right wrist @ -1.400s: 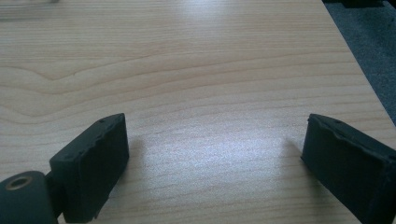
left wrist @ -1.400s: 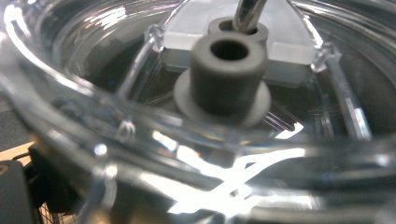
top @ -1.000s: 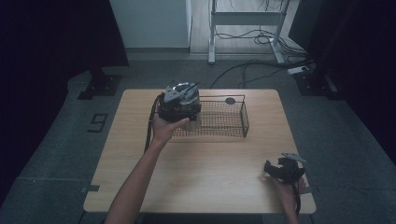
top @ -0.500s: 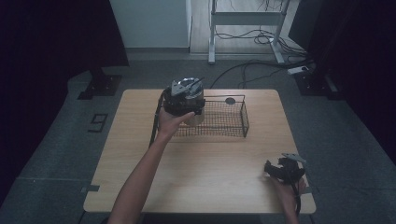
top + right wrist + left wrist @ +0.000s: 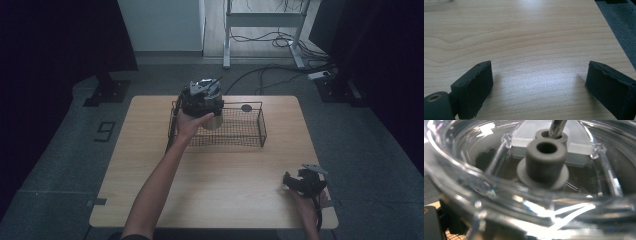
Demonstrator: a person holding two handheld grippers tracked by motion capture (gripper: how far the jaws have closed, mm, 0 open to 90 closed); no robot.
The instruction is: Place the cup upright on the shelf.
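My left gripper (image 5: 209,112) hangs over the left end of a black wire basket (image 5: 245,135), shut on a clear plastic bowl (image 5: 215,121). In the left gripper view the clear plastic bowl (image 5: 474,182) sits very close, with a grey hub (image 5: 546,162) in its middle and a metal shaft (image 5: 557,127) behind it; the jaws are hidden there. My right gripper (image 5: 291,181) rests low near the table's front right corner. In its own view the right gripper (image 5: 539,85) stands open over bare wood, nothing between the pads.
The wooden table (image 5: 215,190) carries the basket at its far middle. A small black round thing (image 5: 246,107) lies just behind the basket. Grey carpet, cables and a desk frame (image 5: 265,20) lie beyond the table's far edge.
My left hand has carried the bowl rightward, from the basket's left edge to above its left end. The right gripper has stayed where it was.
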